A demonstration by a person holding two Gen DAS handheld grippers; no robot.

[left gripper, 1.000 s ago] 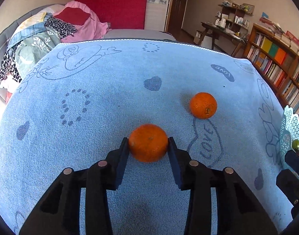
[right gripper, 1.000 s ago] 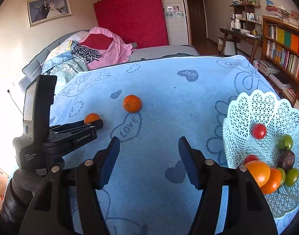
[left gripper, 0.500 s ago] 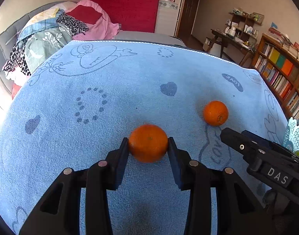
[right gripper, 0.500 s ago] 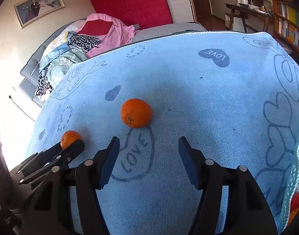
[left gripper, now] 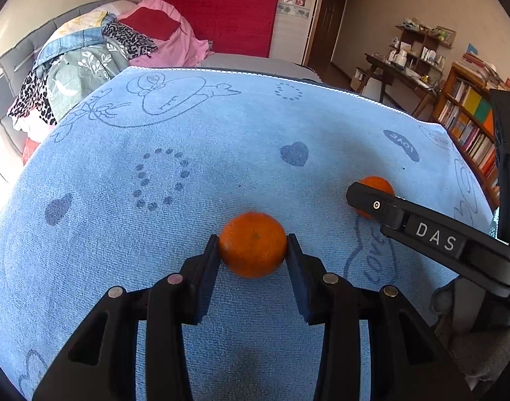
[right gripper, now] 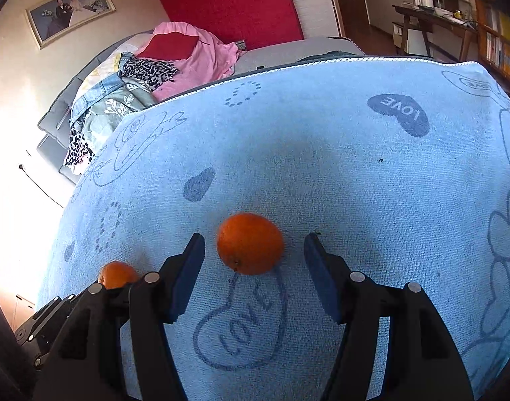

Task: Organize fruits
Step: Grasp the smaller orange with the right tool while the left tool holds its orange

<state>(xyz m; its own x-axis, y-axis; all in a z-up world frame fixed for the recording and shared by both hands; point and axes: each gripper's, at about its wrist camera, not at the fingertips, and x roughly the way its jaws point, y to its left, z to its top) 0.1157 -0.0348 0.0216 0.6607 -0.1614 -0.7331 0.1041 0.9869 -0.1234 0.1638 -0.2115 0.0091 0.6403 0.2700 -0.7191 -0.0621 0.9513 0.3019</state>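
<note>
A light blue towel (left gripper: 201, 180) with dark blue hearts, dotted rings and the word "LOVE" covers the bench and fills the middle of both views. In the left wrist view, the left hand-held gripper (left gripper: 253, 250) pinches an orange (left gripper: 253, 244) at lower centre, both pads touching its sides. At centre right the right hand-held gripper (left gripper: 365, 197) reaches in from the right edge, its arm marked "DAS", and its tip hides part of a second orange (left gripper: 378, 183).

In the right wrist view, the right hand-held gripper (right gripper: 253, 254) is spread wide at lower centre. The second orange (right gripper: 249, 243) lies between its fingers on the towel, just above a printed "LOVE" heart (right gripper: 241, 327), and neither pad touches it. At lower left the first orange (right gripper: 117, 274) shows behind the black finger.

Behind the bench, at upper left, a grey sofa (right gripper: 54, 113) carries a pile of clothes (right gripper: 174, 56), pink, red, denim and leopard print. A red panel (right gripper: 228, 3) stands at top centre, and a framed photo (right gripper: 69, 13) hangs on the wall at upper left. At upper right stand a dark door (left gripper: 325, 30), a wooden desk (left gripper: 398, 73) and a bookshelf (left gripper: 469, 127) with many books.
</note>
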